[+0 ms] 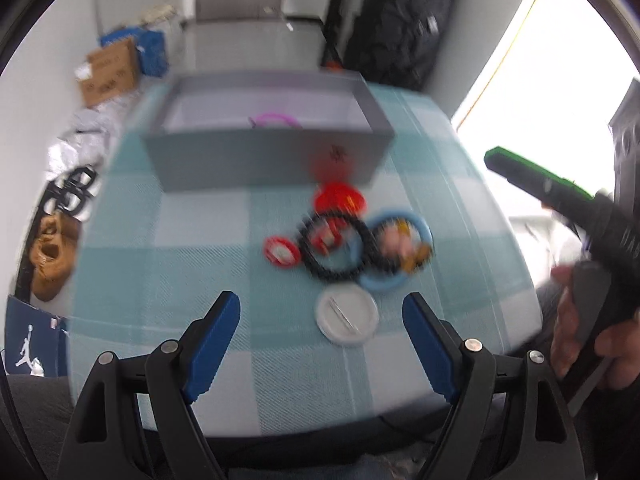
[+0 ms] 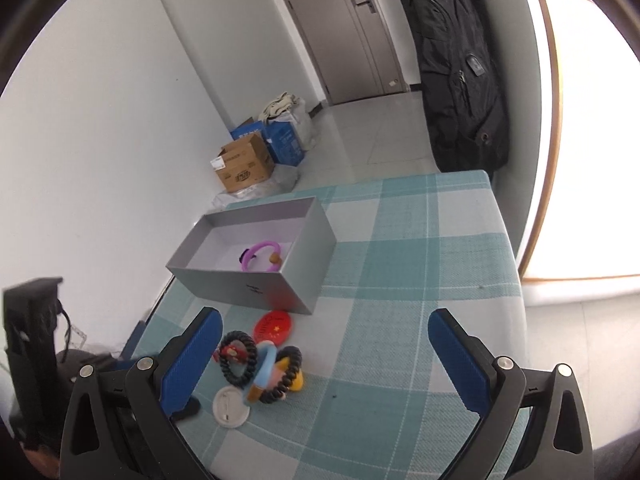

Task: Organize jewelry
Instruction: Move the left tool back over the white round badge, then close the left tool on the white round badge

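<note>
A small heap of jewelry lies on the teal-and-white checked tablecloth (image 2: pixel 420 280), just in front of the open grey rectangular cardboard box (image 2: pixel 256 280). In the heap, a black coiled ring-shaped band (image 2: pixel 239 361) overlaps a light blue smooth hoop (image 2: pixel 265 372), and a second black coiled band (image 2: pixel 289 374) leans against that hoop. A red oval badge with a yellow star (image 2: pixel 274 326) lies between the heap and the box wall. A white round badge lying face down (image 2: pixel 231 405) sits at the near edge, just beside the hoop. Small red, pink and yellow pieces are tucked under the bands; their shapes are hard to make out.

Inside the box rests a purple ring-shaped bracelet (image 2: pixel 260 258) with a brown bead and a dark clasp.

The left wrist view is smeared by motion blur, so the heap's details there are soft, and a further small red oval piece (image 1: pixel 281 251) is unreadable.

The left gripper (image 1: pixel 322 340) hovers over the near table edge, blue pads spread wide with nothing between them. The right gripper (image 2: pixel 325 354) likewise stands wide apart and empty, its left finger (image 2: pixel 192 360) hiding part of the cloth beside the heap.
</note>
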